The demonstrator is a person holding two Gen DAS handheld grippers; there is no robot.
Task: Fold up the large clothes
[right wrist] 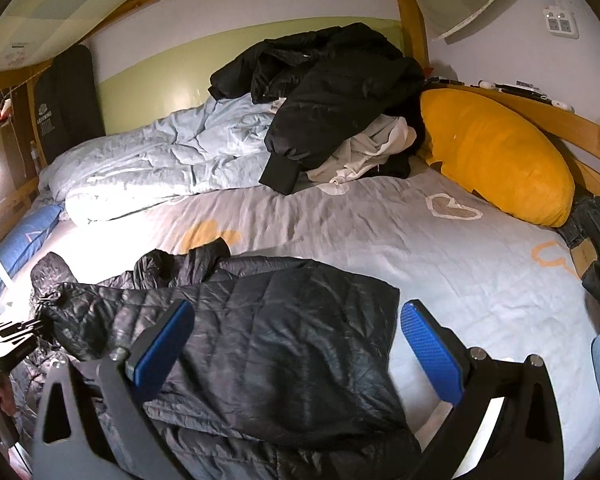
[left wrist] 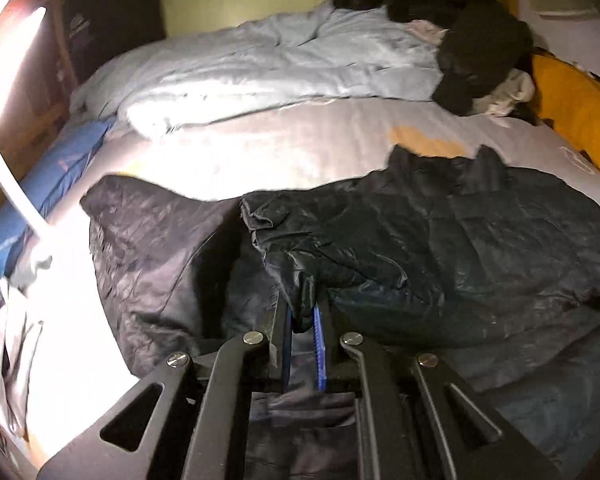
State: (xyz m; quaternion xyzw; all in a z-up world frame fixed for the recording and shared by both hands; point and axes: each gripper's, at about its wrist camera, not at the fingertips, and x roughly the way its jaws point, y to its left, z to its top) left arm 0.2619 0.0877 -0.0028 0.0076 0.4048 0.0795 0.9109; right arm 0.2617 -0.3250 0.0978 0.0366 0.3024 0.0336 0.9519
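Grey bedsheet [left wrist: 300, 152] under lamp glare carries the dark quilted jacket [left wrist: 420, 232]; the left gripper [left wrist: 302, 312] pinches a fold of it, seemingly its sleeve. From the right wrist, the right gripper [right wrist: 296, 344] hangs spread above the jacket [right wrist: 260, 340], beside a yellow pillow [right wrist: 496, 152].
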